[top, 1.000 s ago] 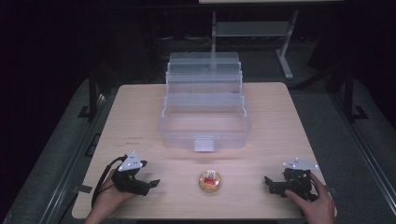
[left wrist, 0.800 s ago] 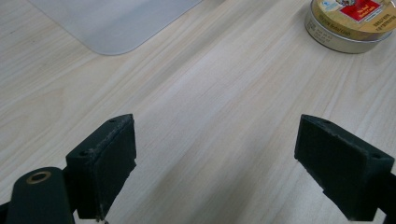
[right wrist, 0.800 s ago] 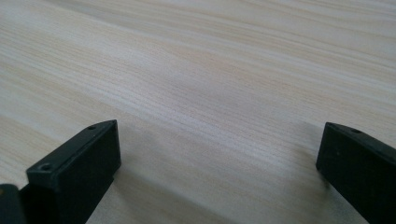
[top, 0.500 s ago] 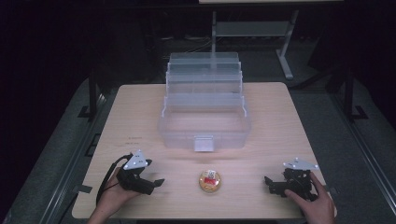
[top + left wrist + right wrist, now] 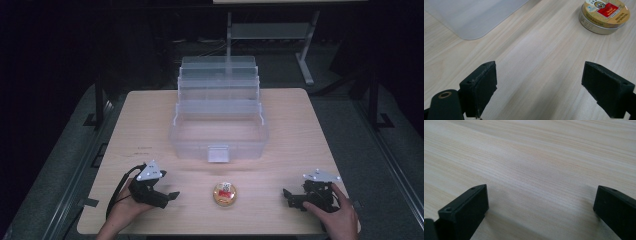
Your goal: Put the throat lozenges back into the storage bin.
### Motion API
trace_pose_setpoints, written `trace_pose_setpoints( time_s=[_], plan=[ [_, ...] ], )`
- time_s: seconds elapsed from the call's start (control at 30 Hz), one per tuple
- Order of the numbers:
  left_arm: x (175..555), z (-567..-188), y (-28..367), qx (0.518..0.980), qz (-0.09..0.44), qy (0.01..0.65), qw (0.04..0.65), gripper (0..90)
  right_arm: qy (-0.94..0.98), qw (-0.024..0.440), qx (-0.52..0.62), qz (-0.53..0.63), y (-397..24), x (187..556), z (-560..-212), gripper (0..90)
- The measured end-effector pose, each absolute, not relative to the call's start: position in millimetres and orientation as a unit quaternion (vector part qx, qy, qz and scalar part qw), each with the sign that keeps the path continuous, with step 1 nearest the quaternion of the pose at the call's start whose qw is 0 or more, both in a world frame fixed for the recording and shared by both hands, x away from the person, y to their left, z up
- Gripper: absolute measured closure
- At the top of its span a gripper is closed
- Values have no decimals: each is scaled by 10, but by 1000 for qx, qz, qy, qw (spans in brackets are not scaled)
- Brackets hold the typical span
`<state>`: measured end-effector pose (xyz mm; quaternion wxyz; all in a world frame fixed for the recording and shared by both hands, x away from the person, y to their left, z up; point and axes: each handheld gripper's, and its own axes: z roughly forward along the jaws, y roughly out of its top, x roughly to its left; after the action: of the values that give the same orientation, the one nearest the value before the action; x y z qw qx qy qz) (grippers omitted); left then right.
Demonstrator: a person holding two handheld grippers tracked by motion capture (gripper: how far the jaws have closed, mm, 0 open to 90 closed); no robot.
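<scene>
Jaws spread wide and empty, the left gripper [image 5: 167, 196] points across the table [image 5: 150, 120] at a round tin [image 5: 225, 193] lying near it; the right gripper [image 5: 291, 197], equally wide and empty, sits farther off, before a clear tiered box [image 5: 219, 137].

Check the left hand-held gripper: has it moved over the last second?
Yes. The left hand-held gripper has shifted slightly right, toward the round tin, which has stayed put in front of the clear box.
</scene>
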<state>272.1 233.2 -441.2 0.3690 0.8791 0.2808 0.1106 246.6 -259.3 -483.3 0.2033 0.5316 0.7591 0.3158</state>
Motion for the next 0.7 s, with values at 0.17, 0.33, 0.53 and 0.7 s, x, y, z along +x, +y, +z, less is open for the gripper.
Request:
trace_pose_setpoints(
  time_s=[0.17,0.33,0.53,0.7],
  plan=[
    [2731,-4405,2281,880,108,276,371,122,759,203,532,316,-2593,2466,-4832,0],
    [2749,-4397,2222,883,104,269,369,123,759,203,532,316,-2593,2466,-4833,0],
    [2763,-4390,2160,885,101,265,369,123,759,203,532,316,-2593,2466,-4833,0],
    [2777,-4377,2125,885,99,262,372,123,759,203,532,316,-2593,2466,-4833,0]
  ],
)
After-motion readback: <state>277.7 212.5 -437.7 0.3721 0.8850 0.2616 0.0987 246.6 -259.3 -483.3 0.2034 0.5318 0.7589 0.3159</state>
